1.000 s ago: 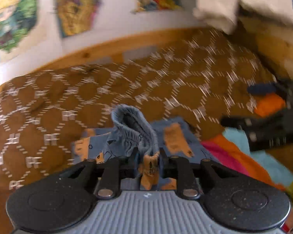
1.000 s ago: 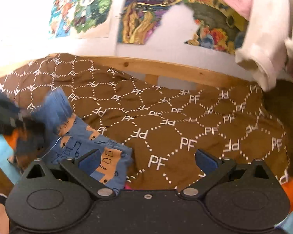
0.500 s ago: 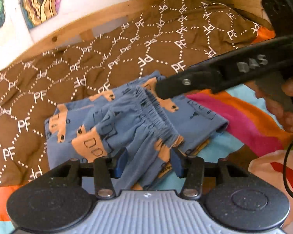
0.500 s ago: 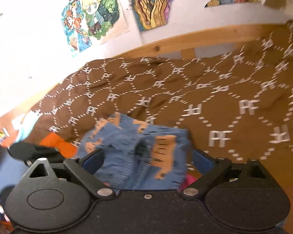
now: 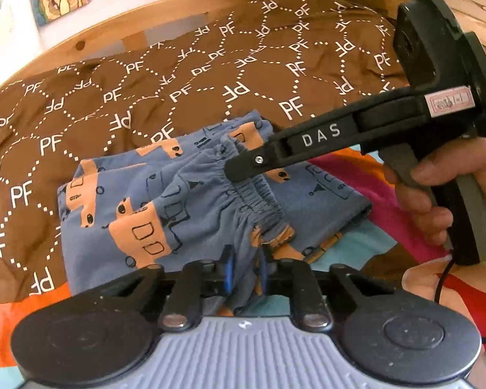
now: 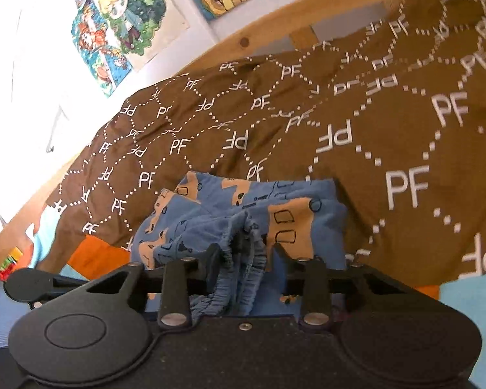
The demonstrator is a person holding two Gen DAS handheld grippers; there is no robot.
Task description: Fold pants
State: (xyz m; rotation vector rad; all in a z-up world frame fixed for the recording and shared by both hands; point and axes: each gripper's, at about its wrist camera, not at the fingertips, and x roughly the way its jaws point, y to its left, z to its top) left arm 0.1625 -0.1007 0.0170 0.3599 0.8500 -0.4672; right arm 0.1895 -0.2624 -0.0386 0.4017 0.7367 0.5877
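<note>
Small blue cotton pants w/ orange vehicle print and a gathered elastic waistband point(image 5: 191, 207) are lying folded over on a bed, partly on a brown quilt w/ white dotted hexagons and "PF" lettering point(image 5: 139, 90), partly on a striped pink, orange & turquoise sheet point(image 5: 382, 214).

The left gripper, black w/ grey ribbed body & blue pads point(image 5: 245, 267), is pinching a fold of the blue fabric just below the waistband; its jaws have just been closing, cloth is sitting between them, and the pads are pressing on it.

The right gripper, all black w/ "DAS" on one finger point(image 6: 243, 253), is coming in from the right side in the left wrist view, held by a person's hand point(image 5: 437, 194) around its grey handle. Its jaws have just been closing too, and in the right wrist view they are clamping the bunched elastic waistband of the pants.

The two tongs are gripping the same waistband edge, near each other, right one farther along the band.

Behind the bed, a pale wooden rail point(image 6: 307, 22) is running along a white wall w/ colourful cartoon posters point(image 6: 120, 26).
</note>
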